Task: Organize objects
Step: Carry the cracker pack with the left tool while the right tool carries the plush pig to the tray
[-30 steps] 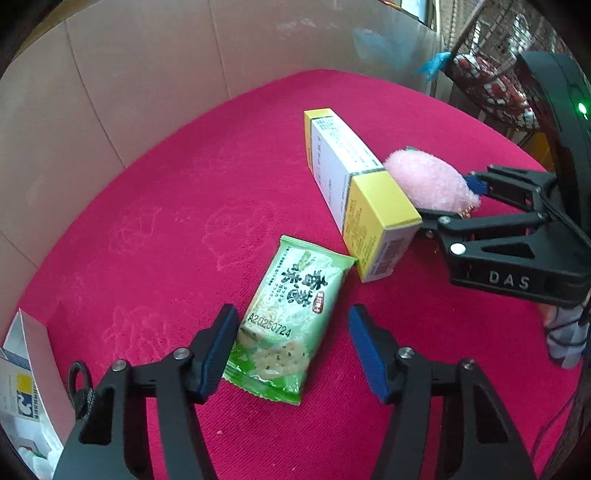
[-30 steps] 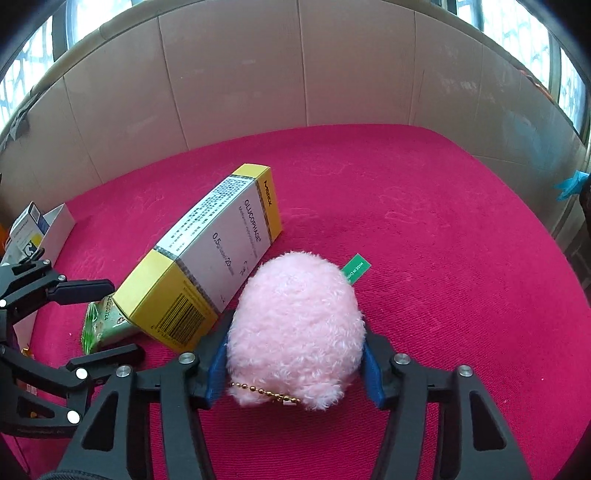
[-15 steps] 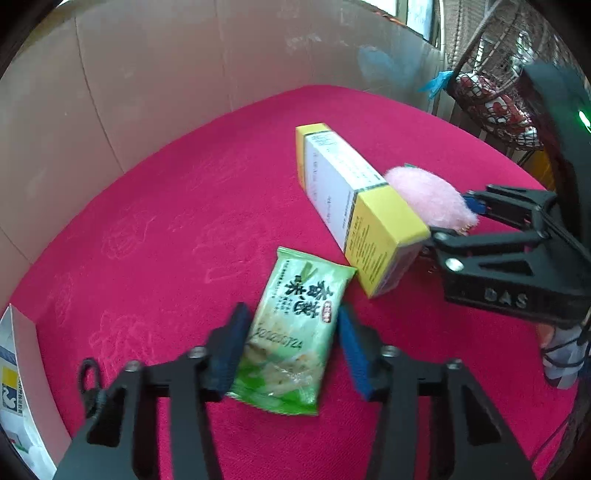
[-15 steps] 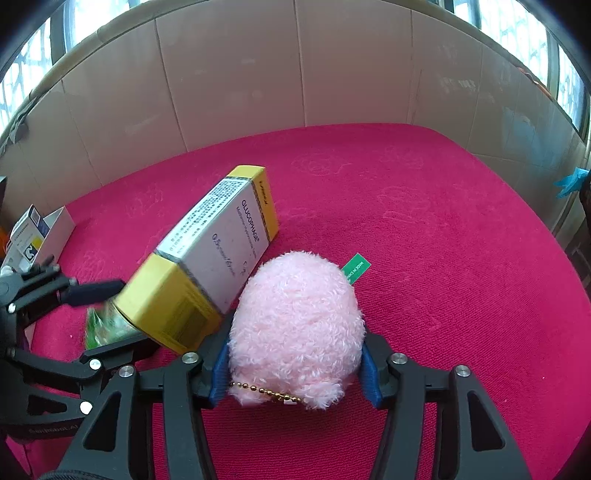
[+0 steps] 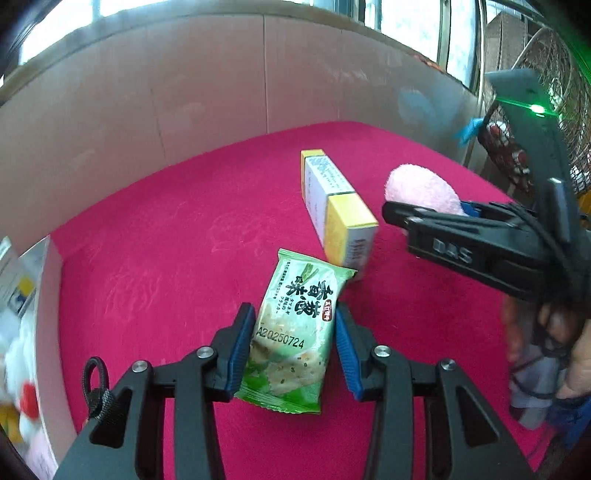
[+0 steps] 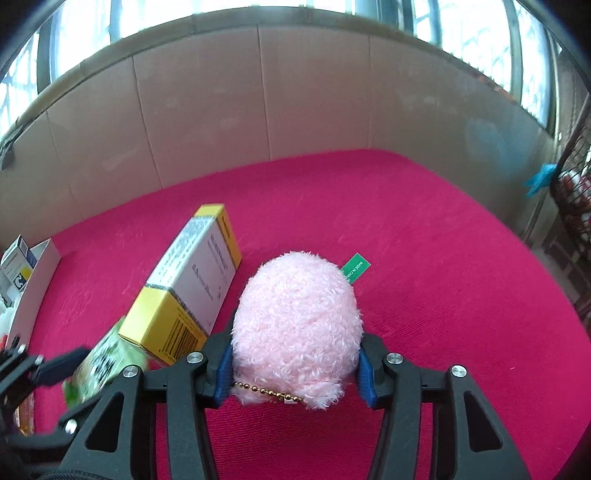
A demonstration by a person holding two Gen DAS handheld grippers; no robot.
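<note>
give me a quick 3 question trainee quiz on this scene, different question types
1. True or false: the left gripper is shut on the green snack packet.
2. The right gripper grips: A) yellow and white box B) pink plush toy C) nothing
3. Fill in: the yellow and white box lies on a ____ cloth.

Key: 1 true. 2 B, the pink plush toy. 3 red.

A crimson cloth (image 6: 424,240) covers the surface, backed by beige panels (image 6: 314,92). Windows (image 6: 184,14) run above; a wire basket (image 5: 546,110) stands at the right.
</note>
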